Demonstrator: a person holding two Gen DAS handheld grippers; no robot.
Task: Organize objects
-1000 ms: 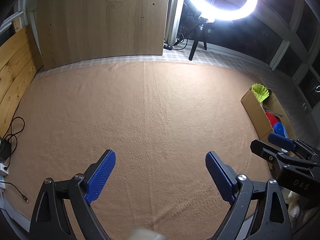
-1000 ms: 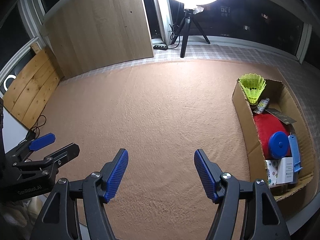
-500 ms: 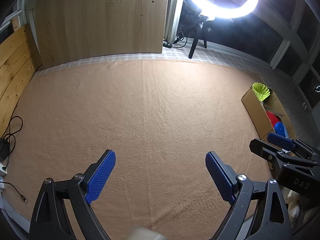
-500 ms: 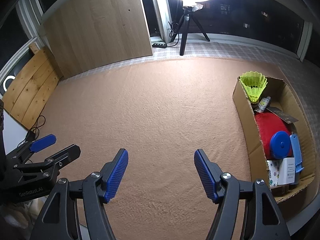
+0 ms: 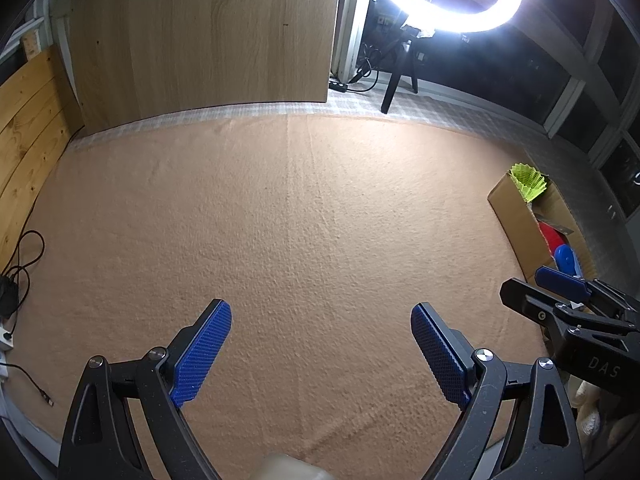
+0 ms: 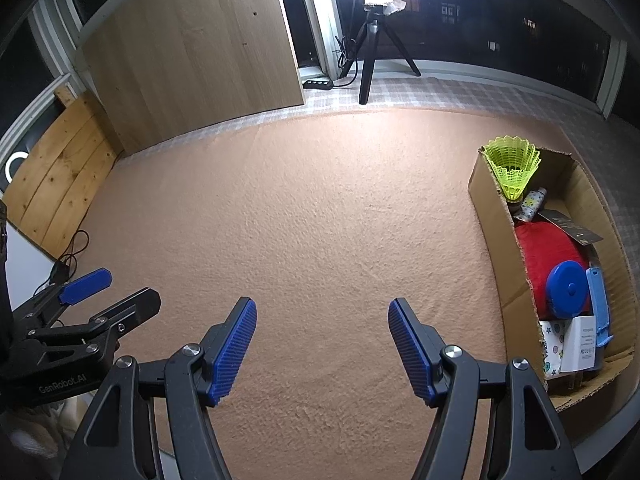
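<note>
From the left wrist, the left gripper (image 5: 321, 354) has its fingers apart over bare carpet (image 5: 304, 216), and from the right wrist the right gripper (image 6: 322, 350) is likewise spread, the filled box (image 6: 490, 216) to their right, where reaching in could topple the shuttlecock (image 6: 511, 170).

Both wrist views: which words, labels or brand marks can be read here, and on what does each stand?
"GenRobot.AI": on the left claw's black body, seen in the right wrist view.
"DAS": partial, on the right claw's body in the left wrist view.
White card in the cardboard box: print too small.
Dark tag: unreadable.
</note>
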